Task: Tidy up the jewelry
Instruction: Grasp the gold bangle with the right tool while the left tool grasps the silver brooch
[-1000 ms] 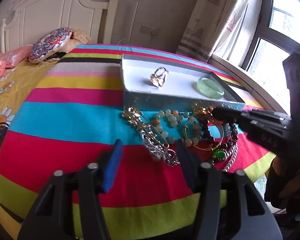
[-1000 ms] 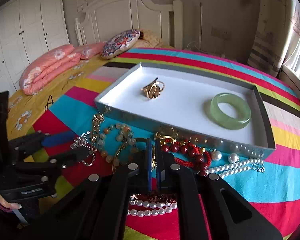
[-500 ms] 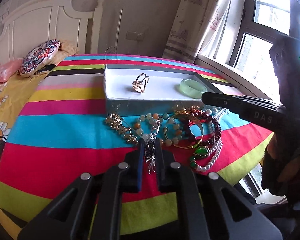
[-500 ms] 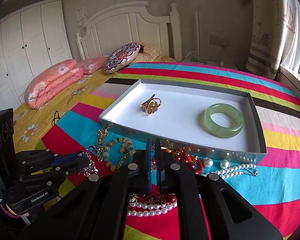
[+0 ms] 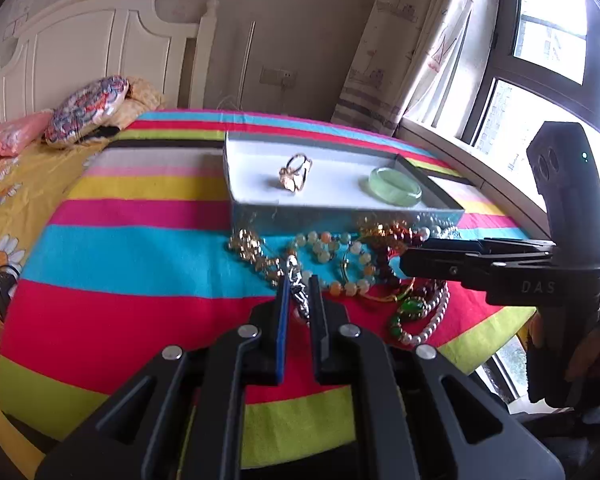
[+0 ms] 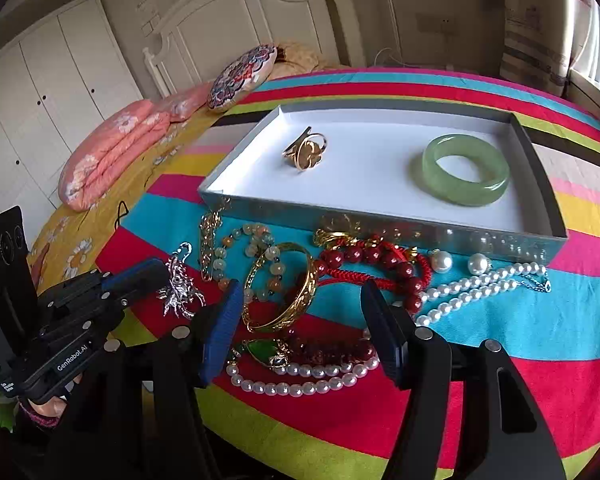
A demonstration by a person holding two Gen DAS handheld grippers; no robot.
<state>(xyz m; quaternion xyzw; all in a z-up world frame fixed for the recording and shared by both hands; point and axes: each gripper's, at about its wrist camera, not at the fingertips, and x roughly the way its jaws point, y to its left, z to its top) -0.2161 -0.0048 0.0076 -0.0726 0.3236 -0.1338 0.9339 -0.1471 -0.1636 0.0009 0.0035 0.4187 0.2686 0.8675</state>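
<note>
A shallow white-lined tray [image 6: 420,227] on the striped cloth holds a gold ring [image 6: 306,149] and a green jade bangle [image 6: 465,169]; it also shows in the left wrist view [image 5: 340,213]. A jewelry pile lies in front of it: gold bangle [image 6: 284,284], red bead bracelet [image 6: 374,260], pearl strands [image 6: 484,284], green pendant [image 6: 260,349]. My left gripper [image 5: 299,300] is shut on a silver chain piece [image 6: 178,280]. My right gripper [image 6: 300,320] is open above the gold bangle and the pile.
The striped cloth [image 5: 132,248] covers a round table that ends just below the pile. A bed with pink quilts [image 6: 112,152] and a patterned cushion [image 6: 242,78] lies behind. A window [image 5: 548,72] is at the right.
My left gripper closed on the silver chain piece. My right gripper went from shut to wide open over the pile. Both views shifted slightly.
</note>
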